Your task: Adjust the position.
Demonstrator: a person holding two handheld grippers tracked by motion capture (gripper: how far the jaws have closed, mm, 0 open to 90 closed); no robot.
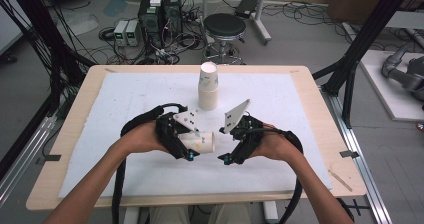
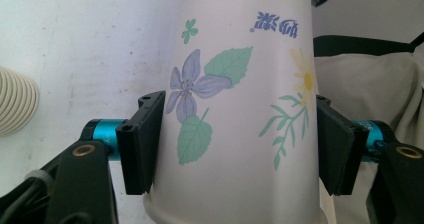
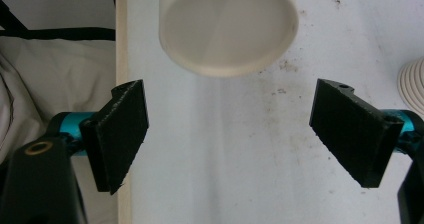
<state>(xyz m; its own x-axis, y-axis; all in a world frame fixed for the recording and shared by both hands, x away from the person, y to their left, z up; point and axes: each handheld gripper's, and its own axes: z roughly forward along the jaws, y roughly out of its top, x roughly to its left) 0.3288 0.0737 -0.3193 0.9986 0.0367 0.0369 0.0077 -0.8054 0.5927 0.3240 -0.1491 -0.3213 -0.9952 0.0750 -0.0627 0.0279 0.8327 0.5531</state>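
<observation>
we log: grey concrete floor [image 1: 310, 39] | light wood table [image 1: 75, 114] under a white mat [image 1: 125, 94] | black round stool [image 1: 225, 26] behind table | computer towers [image 1: 160, 14] amid tangled cables [image 1: 175, 46] | black frame struts [image 1: 370, 34] on both sides | even indoor light

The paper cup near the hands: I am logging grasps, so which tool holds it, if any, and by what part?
The left tool holds the flowered paper cup by its side wall, one pad on each side. The right tool is open and holds nothing.
</observation>
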